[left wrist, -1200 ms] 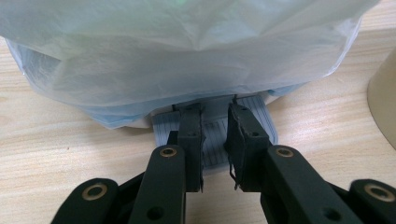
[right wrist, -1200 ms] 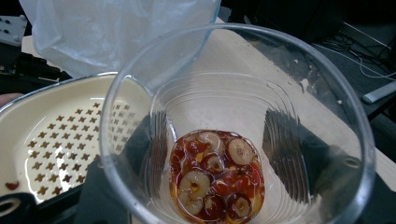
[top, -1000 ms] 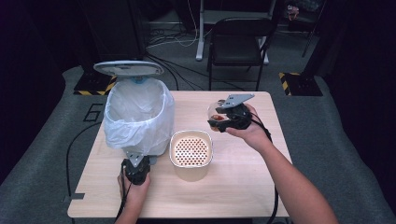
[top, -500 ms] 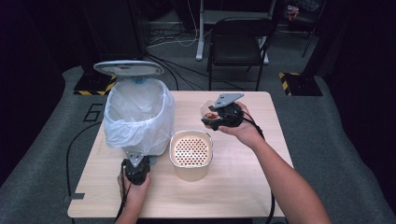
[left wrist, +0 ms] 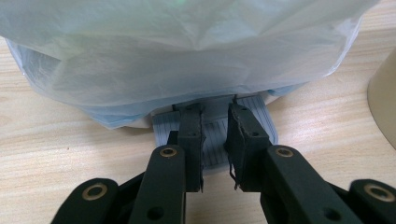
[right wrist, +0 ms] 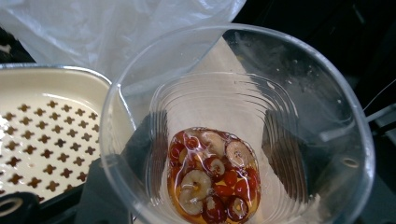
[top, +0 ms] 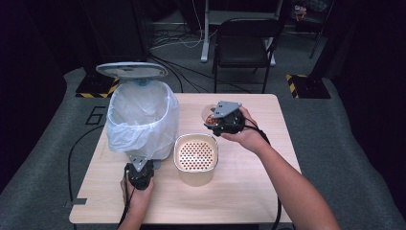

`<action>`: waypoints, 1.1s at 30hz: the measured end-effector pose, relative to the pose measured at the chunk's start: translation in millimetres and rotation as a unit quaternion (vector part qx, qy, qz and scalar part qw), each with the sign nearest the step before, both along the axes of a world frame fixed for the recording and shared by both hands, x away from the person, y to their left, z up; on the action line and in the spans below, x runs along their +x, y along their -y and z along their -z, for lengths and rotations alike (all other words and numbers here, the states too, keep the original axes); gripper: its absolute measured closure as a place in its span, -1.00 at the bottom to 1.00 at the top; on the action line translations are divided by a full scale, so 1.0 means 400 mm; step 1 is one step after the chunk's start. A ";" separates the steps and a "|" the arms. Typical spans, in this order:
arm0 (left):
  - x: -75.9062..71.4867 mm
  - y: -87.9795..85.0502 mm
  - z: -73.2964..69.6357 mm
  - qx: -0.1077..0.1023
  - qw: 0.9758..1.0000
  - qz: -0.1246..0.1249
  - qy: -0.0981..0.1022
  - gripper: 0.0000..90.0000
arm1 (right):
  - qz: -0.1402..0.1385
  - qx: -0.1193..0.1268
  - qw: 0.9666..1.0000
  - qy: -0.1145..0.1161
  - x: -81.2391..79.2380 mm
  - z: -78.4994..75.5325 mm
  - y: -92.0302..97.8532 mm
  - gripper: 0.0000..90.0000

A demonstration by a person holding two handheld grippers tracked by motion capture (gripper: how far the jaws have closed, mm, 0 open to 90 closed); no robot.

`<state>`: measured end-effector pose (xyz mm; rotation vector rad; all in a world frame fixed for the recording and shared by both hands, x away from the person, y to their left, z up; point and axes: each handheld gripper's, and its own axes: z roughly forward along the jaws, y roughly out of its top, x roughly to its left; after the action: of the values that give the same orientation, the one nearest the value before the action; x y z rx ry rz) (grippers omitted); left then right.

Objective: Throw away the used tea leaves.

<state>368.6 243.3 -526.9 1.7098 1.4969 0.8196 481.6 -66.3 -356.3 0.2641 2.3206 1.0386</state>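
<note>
Over the last sec I've carried the clear cup (top: 209,116), pinched in my right gripper (top: 215,122), leftward from the bench's back-right area twd the strainer pot (top: 196,158) at mid-bench, so I judge the pour into the strainer is close; nothing tipped yet. My left gripper (top: 140,170), jaws pressed together, sits down on the bin's pedal (left wrist: 215,135) near the front-left edge, and the bin (top: 142,120) has its lid (top: 131,70) up. Right gripper view shows what the high view can't: red fruit slices in amber liquid (right wrist: 212,177) at cup bottom; left gripper view shows the jaws over the ribbed pedal under the bag.
</note>
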 end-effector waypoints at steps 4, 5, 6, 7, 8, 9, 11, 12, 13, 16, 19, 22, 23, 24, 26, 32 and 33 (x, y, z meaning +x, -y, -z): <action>-0.001 -0.001 -0.001 0.002 1.000 0.003 -0.002 0.69 | -0.010 -0.025 0.999 0.040 -0.019 0.010 -0.016 -0.08; -0.001 -0.001 -0.001 0.003 1.000 0.003 -0.002 0.69 | -0.012 -0.031 0.998 0.048 -0.022 0.012 -0.019 -0.08; -0.001 -0.001 -0.001 0.003 1.000 0.003 -0.002 0.69 | -0.013 -0.035 0.998 0.055 -0.025 0.013 -0.023 -0.08; -0.001 -0.001 -0.001 0.002 1.000 0.003 -0.003 0.69 | -0.019 -0.040 0.997 0.062 -0.028 0.014 -0.024 -0.08; -0.001 -0.001 -0.001 0.003 1.000 0.003 -0.002 0.69 | -0.021 -0.040 0.997 0.067 -0.029 0.016 -0.027 -0.08; -0.001 -0.001 -0.001 0.003 1.000 0.003 -0.003 0.69 | -0.027 -0.045 0.996 0.075 -0.031 0.016 -0.028 -0.08; 0.000 -0.001 0.000 0.001 1.000 0.001 -0.001 0.69 | -0.037 -0.042 0.995 0.086 -0.035 0.020 -0.031 -0.08; 0.000 0.000 0.000 0.000 1.000 0.000 0.000 0.69 | -0.041 -0.041 0.994 0.088 -0.035 0.021 -0.032 -0.08; -0.001 -0.001 -0.001 0.003 1.000 0.003 -0.003 0.69 | -0.047 -0.041 0.994 0.094 -0.035 0.022 -0.034 -0.08; -0.001 -0.001 -0.001 0.002 1.000 0.003 -0.003 0.69 | -0.061 -0.036 0.991 0.113 -0.037 0.028 -0.038 -0.08; -0.001 -0.001 -0.001 0.002 1.000 0.003 -0.003 0.69 | -0.079 -0.028 0.988 0.126 -0.039 0.032 -0.041 -0.08; -0.001 -0.001 -0.001 0.002 1.000 0.003 -0.003 0.69 | -0.092 -0.024 0.985 0.146 -0.041 0.037 -0.045 -0.08; -0.001 -0.001 -0.001 0.002 1.000 0.003 -0.002 0.69 | -0.093 -0.026 0.983 0.153 -0.043 0.038 -0.046 -0.08; -0.001 -0.001 -0.001 0.002 1.000 0.003 -0.002 0.69 | -0.094 -0.023 0.984 0.151 -0.047 0.041 -0.046 -0.08; -0.001 -0.002 -0.001 0.002 1.000 0.003 -0.002 0.69 | -0.098 -0.025 0.981 0.163 -0.052 0.045 -0.048 -0.07; -0.001 -0.002 -0.001 0.002 1.000 0.003 -0.002 0.69 | -0.110 -0.025 0.975 0.190 -0.077 0.049 -0.050 -0.05; -0.001 -0.002 -0.001 0.002 1.000 0.003 -0.002 0.69 | -0.112 -0.023 0.975 0.192 -0.082 0.049 -0.049 -0.05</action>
<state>368.3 243.9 -526.5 1.7200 1.4928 0.8167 448.8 -46.5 -376.0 -0.2078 2.0472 1.0355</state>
